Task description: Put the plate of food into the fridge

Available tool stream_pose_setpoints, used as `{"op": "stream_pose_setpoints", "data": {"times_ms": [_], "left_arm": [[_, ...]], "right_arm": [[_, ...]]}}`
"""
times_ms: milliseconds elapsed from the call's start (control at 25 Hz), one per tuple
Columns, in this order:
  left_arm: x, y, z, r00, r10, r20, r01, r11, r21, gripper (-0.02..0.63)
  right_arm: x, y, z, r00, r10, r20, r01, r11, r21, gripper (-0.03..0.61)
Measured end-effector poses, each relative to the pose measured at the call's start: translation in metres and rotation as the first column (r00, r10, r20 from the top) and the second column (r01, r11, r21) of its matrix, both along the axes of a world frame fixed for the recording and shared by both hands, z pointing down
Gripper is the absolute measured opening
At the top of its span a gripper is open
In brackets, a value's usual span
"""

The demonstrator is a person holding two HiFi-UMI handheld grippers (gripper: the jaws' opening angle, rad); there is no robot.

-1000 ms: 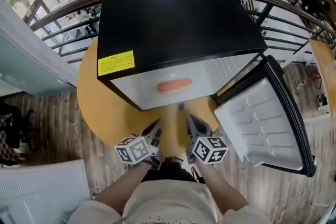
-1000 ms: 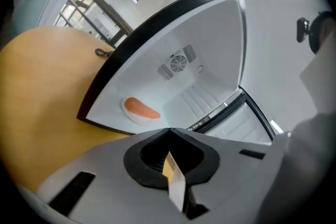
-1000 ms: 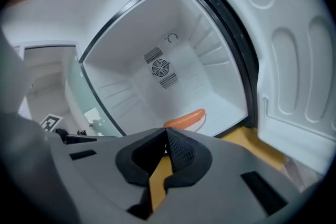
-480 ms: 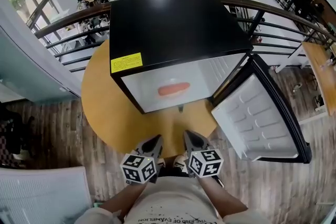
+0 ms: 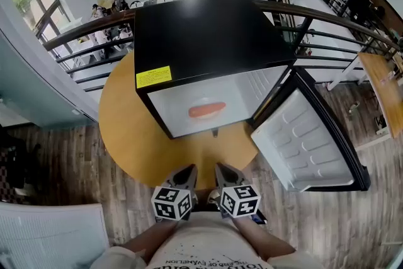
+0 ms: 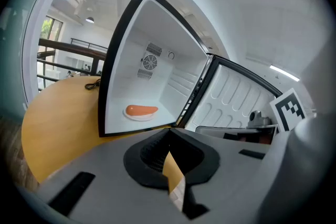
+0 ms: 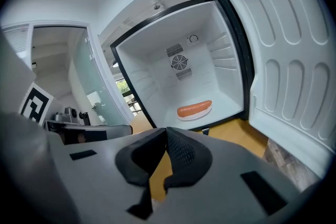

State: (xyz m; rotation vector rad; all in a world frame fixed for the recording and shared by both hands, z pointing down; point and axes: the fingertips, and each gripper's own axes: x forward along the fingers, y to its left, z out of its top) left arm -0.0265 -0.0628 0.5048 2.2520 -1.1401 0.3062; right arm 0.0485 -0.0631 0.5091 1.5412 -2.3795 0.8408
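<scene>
A small black fridge [image 5: 208, 34] stands on a round wooden table [image 5: 126, 129] with its door [image 5: 308, 142] swung open to the right. Inside, on the fridge floor, lies a white plate with an orange sausage [image 5: 206, 110]. It also shows in the left gripper view as the plate [image 6: 140, 111] and in the right gripper view as the plate [image 7: 195, 108]. My left gripper [image 5: 187, 172] and right gripper [image 5: 221, 171] hang side by side at the table's near edge, well back from the fridge. Both are shut with nothing in them, as the left gripper [image 6: 169, 132] and right gripper [image 7: 166, 131] show.
A dark metal railing [image 5: 327, 16] curves behind the table and fridge. The open door reaches out over the wooden floor [image 5: 352, 223] on the right. A white surface [image 5: 50, 236] lies at lower left. A cable [image 6: 93, 84] rests on the table beside the fridge.
Both grippers have drawn back from the fridge opening toward the person, and the head view has backed away. The plate with the sausage stays inside the fridge.
</scene>
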Motion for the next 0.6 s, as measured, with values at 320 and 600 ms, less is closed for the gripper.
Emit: {"op": "stream_pose_setpoints", "data": {"times_ms": [320, 600], "left_arm": [[-0.007, 0.0, 0.003, 1.0, -0.027, 0.004, 0.027, 1.0, -0.012, 0.023], [-0.009, 0.002, 0.005, 0.999, -0.039, 0.008, 0.039, 0.999, -0.015, 0.023]], "right_arm": [[0.006, 0.004, -0.003, 1.0, 0.008, -0.01, -0.008, 1.0, 0.003, 0.026], [0.015, 0.001, -0.004, 0.999, 0.036, -0.013, -0.036, 0.999, 0.011, 0.026]]}}
